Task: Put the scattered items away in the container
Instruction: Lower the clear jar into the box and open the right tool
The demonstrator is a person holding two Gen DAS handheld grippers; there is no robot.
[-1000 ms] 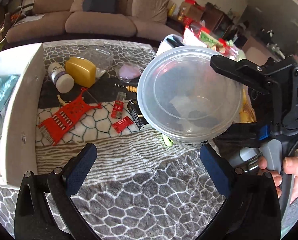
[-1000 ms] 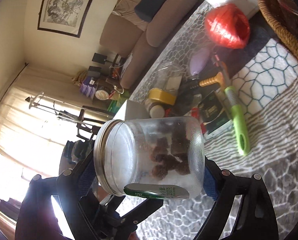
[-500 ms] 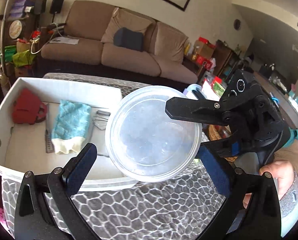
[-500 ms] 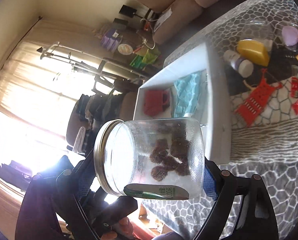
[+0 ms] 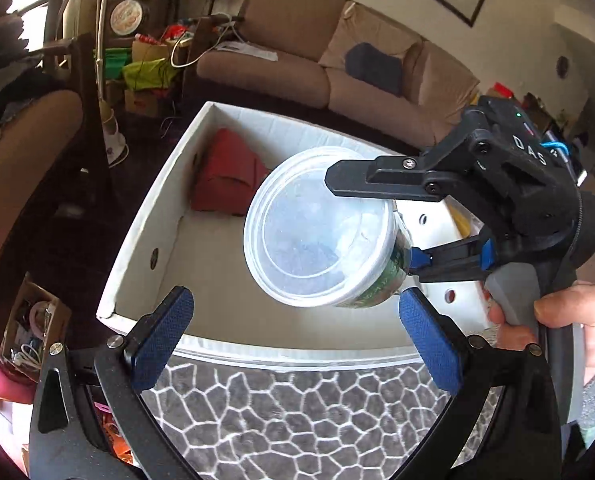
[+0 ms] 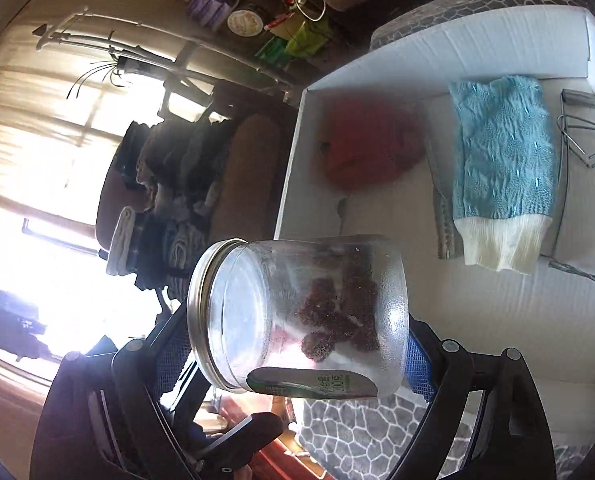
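Two views: only the right wrist shows the blue glove (image 6: 505, 168) in the white box (image 6: 437, 32).
Jar (image 6: 297, 316): clear, dark lumps inside, above the box.
Right gripper (image 6: 293, 354): clamped on jar.
Left gripper (image 5: 293, 336): wide apart, empty.

Daylight from the window (image 6: 37, 184) blows out the frame; fisheye edges curve and darken.

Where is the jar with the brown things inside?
The right gripper holds the jar on its side above the white box, near the red bag.
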